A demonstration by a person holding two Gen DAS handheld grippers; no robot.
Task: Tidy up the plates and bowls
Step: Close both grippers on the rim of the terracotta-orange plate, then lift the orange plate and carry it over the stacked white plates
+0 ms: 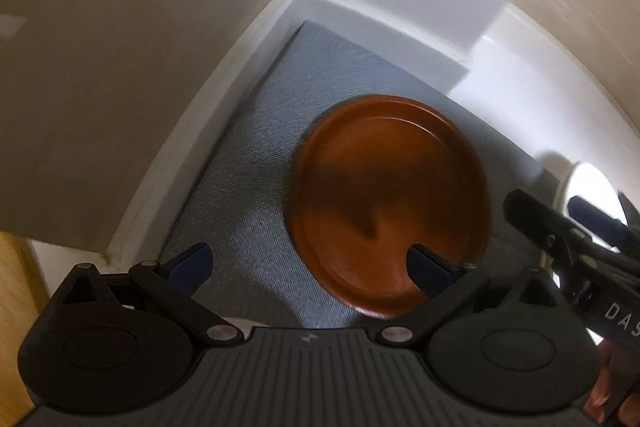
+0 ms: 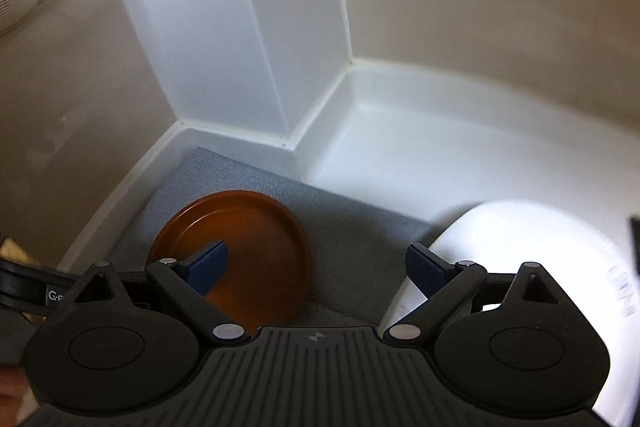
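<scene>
Brown plate: we see the plate [image 1: 388, 203] lying flat on the grey mat [image 1: 248, 163], toward the mat's right half and well inside its edges; nothing holds it, and nothing rests on it.
Why there: we judge the mat marks the spot for stacking, tucked into the back left corner of the white bench [image 2: 400, 147], with the raised lip and walls on two sides to stop a plate sliding off.
White dish: a white dish [image 2: 520, 247] sits on the bare bench just past the mat's right edge; its rim blurs into the bench, so we cannot tell plate from bowl. In the left view only a bright sliver of it shows behind the other tool.
Left tongs: our left tongs [image 1: 312, 263] are spread wide and empty, one blue tip over the mat, the other over the plate's near rim; we cannot tell whether that tip touches it.
Right tongs: our right tongs [image 2: 316, 267] also gape wide, carrying nothing, one tip over the plate's near side and the other over the dish's left rim, the mat between them.
Why held so: we judge both pairs hang opened to take a rim, the right nearest the dish.
Next: the dish probably joins the plate on the mat; a thin glossy rim calls for a firm pinch.
Risk: the two tools sit close together and could knock each other.
</scene>
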